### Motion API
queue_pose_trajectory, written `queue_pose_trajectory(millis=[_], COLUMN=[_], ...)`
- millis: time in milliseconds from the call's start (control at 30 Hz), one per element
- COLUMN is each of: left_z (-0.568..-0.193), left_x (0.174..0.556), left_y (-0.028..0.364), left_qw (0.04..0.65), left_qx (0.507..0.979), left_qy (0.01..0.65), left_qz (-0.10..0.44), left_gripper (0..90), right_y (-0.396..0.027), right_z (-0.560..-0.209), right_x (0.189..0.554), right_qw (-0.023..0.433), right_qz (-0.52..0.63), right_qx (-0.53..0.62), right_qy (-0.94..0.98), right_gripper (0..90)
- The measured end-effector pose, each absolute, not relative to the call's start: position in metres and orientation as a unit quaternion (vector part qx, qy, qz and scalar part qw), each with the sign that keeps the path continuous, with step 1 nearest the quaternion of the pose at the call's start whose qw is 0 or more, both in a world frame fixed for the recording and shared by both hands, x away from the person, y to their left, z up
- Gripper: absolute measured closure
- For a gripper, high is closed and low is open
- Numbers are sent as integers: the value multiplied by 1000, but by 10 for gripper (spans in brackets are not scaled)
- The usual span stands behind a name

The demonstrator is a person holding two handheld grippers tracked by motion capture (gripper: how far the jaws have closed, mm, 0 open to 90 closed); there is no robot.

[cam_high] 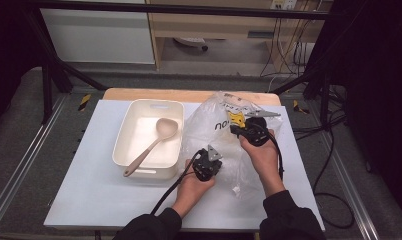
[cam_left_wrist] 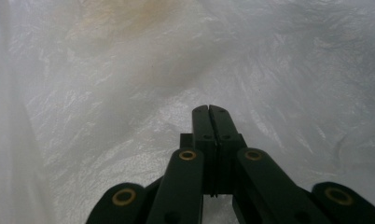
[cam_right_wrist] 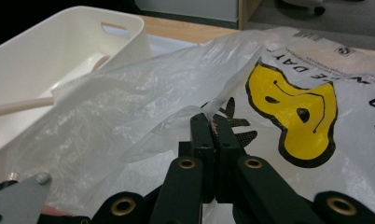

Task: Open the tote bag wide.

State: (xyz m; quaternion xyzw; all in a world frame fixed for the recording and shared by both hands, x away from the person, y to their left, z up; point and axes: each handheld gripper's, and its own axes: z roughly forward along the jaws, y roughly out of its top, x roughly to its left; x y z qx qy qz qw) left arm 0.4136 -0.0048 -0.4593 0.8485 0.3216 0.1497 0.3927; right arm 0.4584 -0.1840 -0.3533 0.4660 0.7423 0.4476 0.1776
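The left gripper (cam_high: 207, 161) is seen near the front, jaws pressed together on the film of the clear plastic bag (cam_high: 219, 125). Farther right, the right gripper (cam_high: 250, 131) is closed on the bag's edge. Bare table (cam_high: 89, 190) is left free at the near left. At the far left, a spoon (cam_high: 154, 142) lies in the white tub (cam_high: 124, 127).

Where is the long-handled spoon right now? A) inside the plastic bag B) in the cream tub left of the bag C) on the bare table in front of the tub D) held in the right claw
B: the spoon lies in the cream tub, its handle resting over the near rim, beside the plastic bag.
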Motion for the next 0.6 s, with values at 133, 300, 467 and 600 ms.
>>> queue_pose_trajectory(millis=[133,300,467,600], left_z=[-459,-459,-459,-458], left_x=[413,413,414,416], left_y=[-5,-6,-6,-6], left_qw=[390,391,389,387], left_qx=[850,850,854,857], left_qy=[317,315,309,303], left_qz=[155,157,158,156], left_gripper=[900,900,900,900], right_y=[-188,-193,-198,-200], right_z=[-339,-324,-316,-313], right_x=[461,464,464,462], right_qw=[187,193,197,198], right_qz=[452,456,461,462], right_qx=[465,467,468,468], right_qy=[738,732,728,727], right_gripper=[900,900,900,900])
